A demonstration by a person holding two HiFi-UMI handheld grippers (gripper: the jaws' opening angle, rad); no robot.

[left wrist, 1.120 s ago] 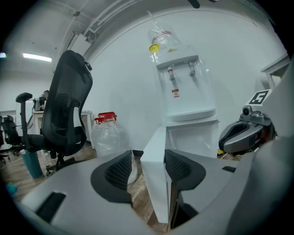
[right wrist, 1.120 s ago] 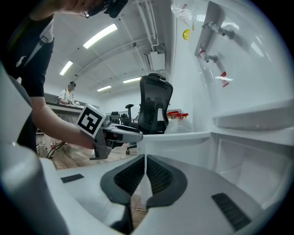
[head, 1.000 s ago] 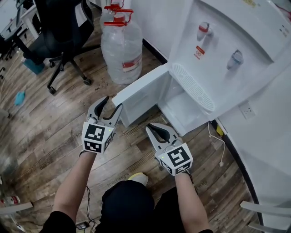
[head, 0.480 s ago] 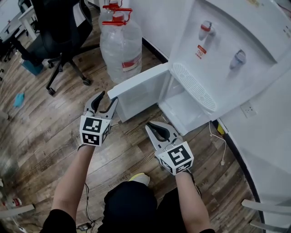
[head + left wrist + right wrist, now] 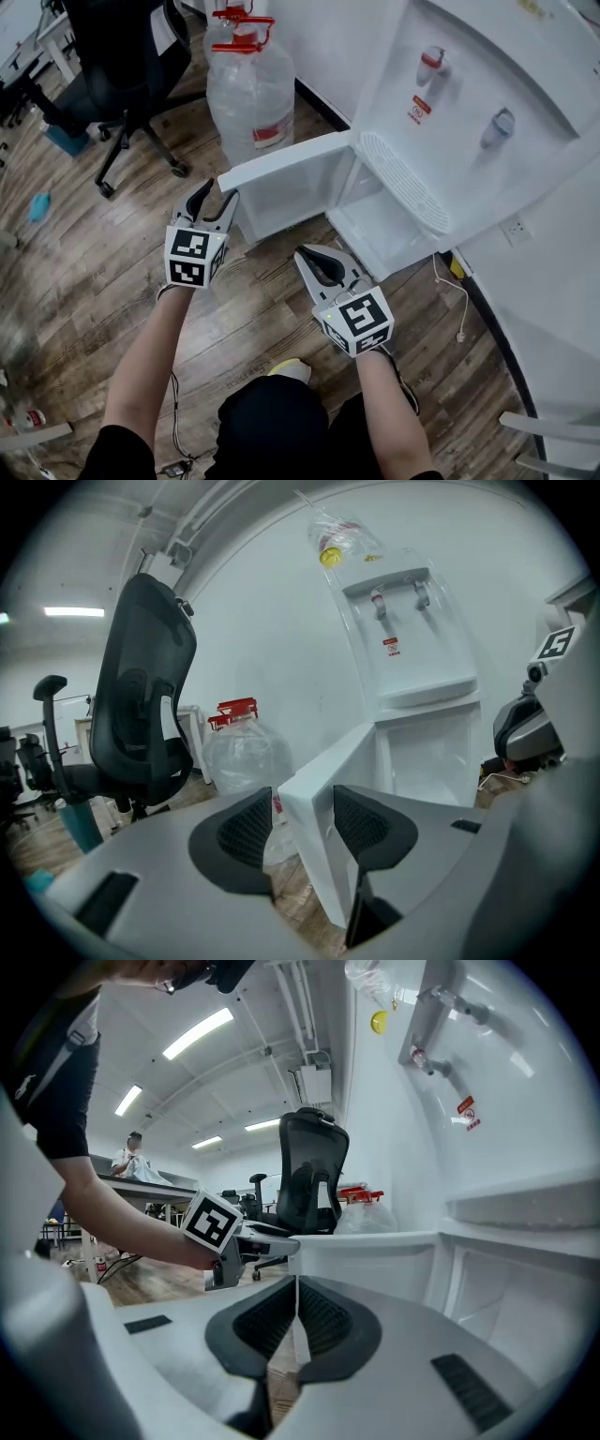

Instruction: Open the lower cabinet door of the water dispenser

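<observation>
Cabinet door (image 5: 281,167) standing wide open on the water dispenser (image 5: 469,94).
Left gripper (image 5: 216,195) jaws closing around its free edge, pads not yet pressing; right gripper (image 5: 314,255) jaws together, empty, before the open cabinet.

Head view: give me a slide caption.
Left tongs closing around the open cabinet door edge; right tongs shut and empty nearby.

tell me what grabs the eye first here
The white water dispenser stands at upper right in the head view, its lower cabinet door swung wide open. The left gripper is closing its jaws around the door's free edge, and red-capped water jugs stand beyond it.
</observation>
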